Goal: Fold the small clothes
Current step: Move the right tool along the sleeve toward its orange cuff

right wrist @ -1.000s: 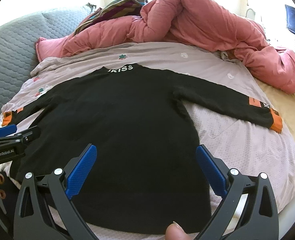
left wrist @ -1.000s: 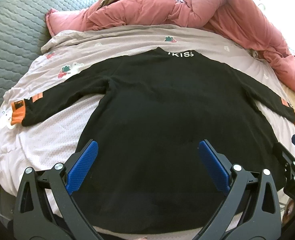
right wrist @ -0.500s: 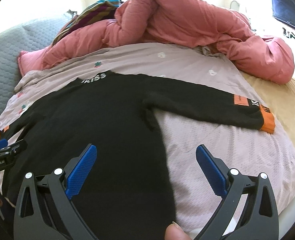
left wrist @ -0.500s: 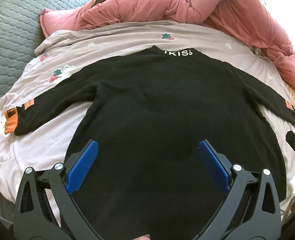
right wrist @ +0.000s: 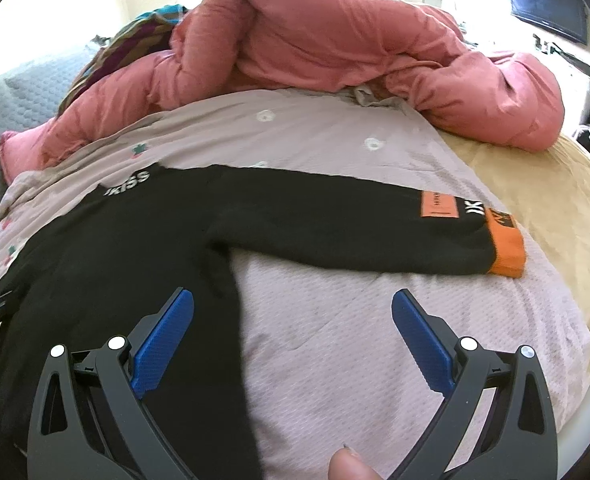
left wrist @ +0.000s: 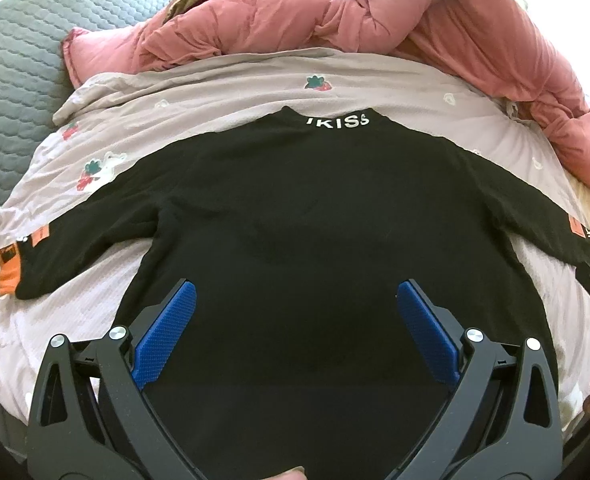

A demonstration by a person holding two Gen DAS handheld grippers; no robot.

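The right hand-held gripper (right wrist: 293,340) swings from the sweater (left wrist: 315,240) body toward its sleeve (right wrist: 355,228) (both hand-held grippers wide, empty), the left hand-held gripper (left wrist: 295,336) over the hem; sleeve fold looks next.

A sunlit bed (right wrist: 555,208) bears a pink duvet (right wrist: 335,40); wall-mounted screen (right wrist: 547,4) beyond.

My left wrist camera looks forward between my spread blue fingers (left wrist: 167,336), close over the middle of the black sweater (left wrist: 319,216), facing the pink duvet (left wrist: 375,16). My right wrist camera sits further right, over the sweater's side edge and right sleeve (right wrist: 355,224). Both views share the collar lettering and duvet.
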